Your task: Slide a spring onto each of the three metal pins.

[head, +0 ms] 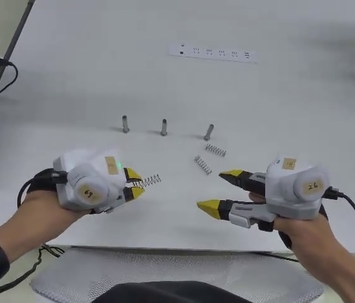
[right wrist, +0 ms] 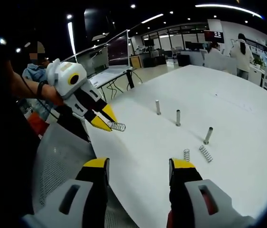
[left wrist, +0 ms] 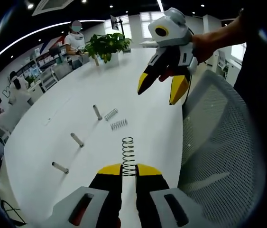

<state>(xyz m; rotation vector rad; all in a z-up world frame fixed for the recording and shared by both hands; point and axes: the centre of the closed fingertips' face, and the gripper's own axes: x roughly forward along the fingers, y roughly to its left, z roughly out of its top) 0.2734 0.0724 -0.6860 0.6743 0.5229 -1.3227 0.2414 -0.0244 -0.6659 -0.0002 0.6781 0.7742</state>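
Three short metal pins stand in a row on the white table: left pin (head: 125,124), middle pin (head: 164,127), right pin (head: 209,132). None carries a spring. Two loose springs (head: 215,150) (head: 203,165) lie just in front of the right pin. My left gripper (head: 134,183) is shut on a third spring (head: 150,180), which sticks out from its yellow tips toward the right; the left gripper view shows this spring (left wrist: 128,156) clamped at one end. My right gripper (head: 221,189) is open and holds nothing, in front of the loose springs.
A white power strip (head: 212,52) lies at the back of the table. A mesh chair back (head: 164,274) sits at the near table edge. A cable (head: 4,72) runs at the far left. People and a potted plant (left wrist: 105,45) are beyond the table's far end.
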